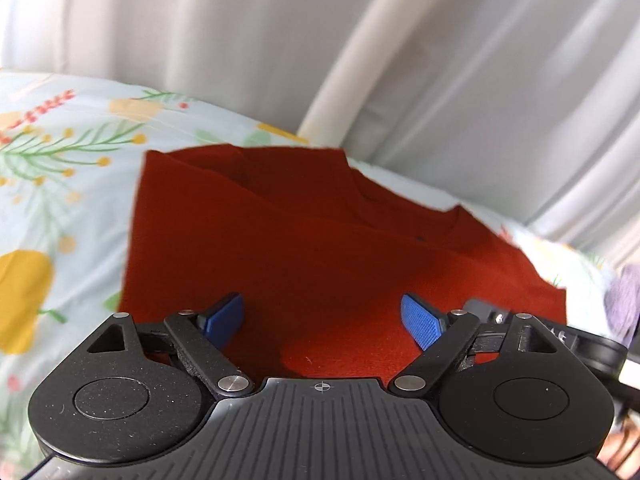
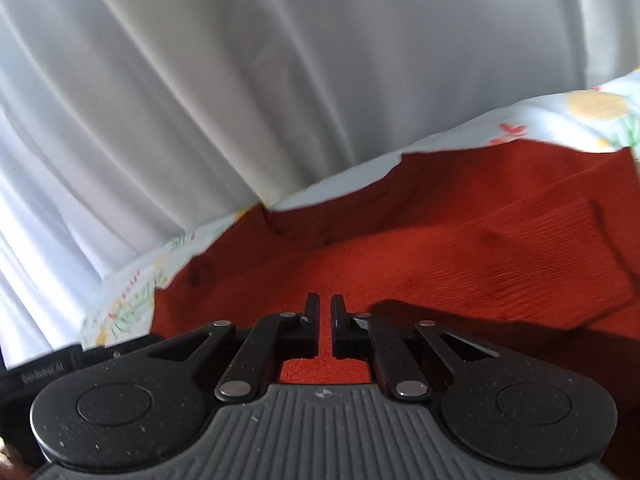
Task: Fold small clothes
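A small rust-red knit garment (image 1: 304, 236) lies spread on a floral bedsheet (image 1: 60, 184). My left gripper (image 1: 322, 320) is open, its blue pads wide apart just above the garment's near part. In the right wrist view the same garment (image 2: 460, 260) fills the lower right, with a folded sleeve or flap lying across it at the right. My right gripper (image 2: 325, 316) hovers over the cloth with its jaws almost closed, a narrow gap between them and nothing visibly held.
White curtains (image 2: 200, 100) hang behind the bed in both views. The right gripper's body (image 1: 560, 336) shows at the right edge of the left wrist view. A lilac cloth (image 1: 624, 300) lies at the far right there.
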A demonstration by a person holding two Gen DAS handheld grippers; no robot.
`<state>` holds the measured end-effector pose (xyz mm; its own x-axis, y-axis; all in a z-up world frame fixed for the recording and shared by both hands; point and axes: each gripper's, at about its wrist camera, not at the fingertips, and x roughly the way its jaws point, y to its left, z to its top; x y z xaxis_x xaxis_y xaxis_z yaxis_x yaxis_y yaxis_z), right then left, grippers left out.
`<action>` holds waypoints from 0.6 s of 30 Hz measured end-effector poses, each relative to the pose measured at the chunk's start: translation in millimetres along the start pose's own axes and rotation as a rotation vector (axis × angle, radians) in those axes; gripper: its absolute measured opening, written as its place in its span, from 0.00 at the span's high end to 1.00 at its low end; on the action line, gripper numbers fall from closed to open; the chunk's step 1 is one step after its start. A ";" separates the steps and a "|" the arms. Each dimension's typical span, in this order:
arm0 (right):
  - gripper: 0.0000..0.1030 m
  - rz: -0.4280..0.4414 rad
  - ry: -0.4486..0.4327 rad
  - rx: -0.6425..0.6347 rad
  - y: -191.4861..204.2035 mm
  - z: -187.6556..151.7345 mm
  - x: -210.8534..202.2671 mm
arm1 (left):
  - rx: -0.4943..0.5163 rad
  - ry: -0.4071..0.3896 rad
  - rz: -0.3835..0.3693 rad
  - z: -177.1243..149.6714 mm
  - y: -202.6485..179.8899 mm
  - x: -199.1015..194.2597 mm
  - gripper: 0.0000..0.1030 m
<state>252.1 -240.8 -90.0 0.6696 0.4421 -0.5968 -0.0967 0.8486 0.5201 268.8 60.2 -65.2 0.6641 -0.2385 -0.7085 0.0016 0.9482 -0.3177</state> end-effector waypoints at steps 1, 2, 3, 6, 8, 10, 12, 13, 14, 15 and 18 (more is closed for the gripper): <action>0.99 -0.049 0.009 -0.024 -1.9 -0.8 7.1 | 0.016 0.007 0.016 -1.7 -0.5 4.1 0.12; 1.00 -0.068 -0.022 -0.046 -7.0 -1.1 7.1 | 0.032 -0.003 0.017 -3.6 -0.5 4.9 0.12; 1.00 -0.116 -0.058 -0.072 -13.4 -0.6 3.4 | 0.040 -0.009 0.014 -5.1 -0.3 3.5 0.12; 1.00 -0.367 -0.139 -0.150 -29.5 6.1 -13.8 | 0.040 -0.005 0.005 -7.4 2.0 1.8 0.12; 1.00 -0.382 -0.130 -0.121 -40.5 9.7 -26.4 | 0.041 -0.002 0.010 -9.2 3.8 0.0 0.12; 1.00 -0.424 -0.114 -0.102 -39.3 9.6 -37.3 | 0.032 0.010 0.012 -10.0 6.1 -0.9 0.10; 0.86 -0.370 -0.121 -0.028 -38.8 4.4 -57.0 | 0.017 0.012 0.009 -11.9 9.0 -1.5 0.08; 0.65 -0.305 -0.120 0.047 -43.9 0.3 -67.3 | 0.016 0.012 0.010 -12.4 9.2 -1.9 0.08; 0.55 -0.251 -0.103 0.120 -49.4 -4.1 -73.7 | 0.017 0.014 0.014 -12.9 8.5 -2.3 0.08; 0.55 -0.220 -0.082 0.187 -55.2 -8.6 -77.3 | 0.020 0.016 0.020 -13.2 7.4 -2.8 0.08; 0.56 -0.181 -0.075 0.304 -69.8 -18.8 -81.6 | 0.035 0.024 0.032 -15.0 3.1 -3.4 0.07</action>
<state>190.4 -330.7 -89.0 0.7093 0.2602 -0.6551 0.2445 0.7808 0.5749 255.4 60.9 -73.2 0.6462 -0.2128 -0.7329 0.0075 0.9621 -0.2727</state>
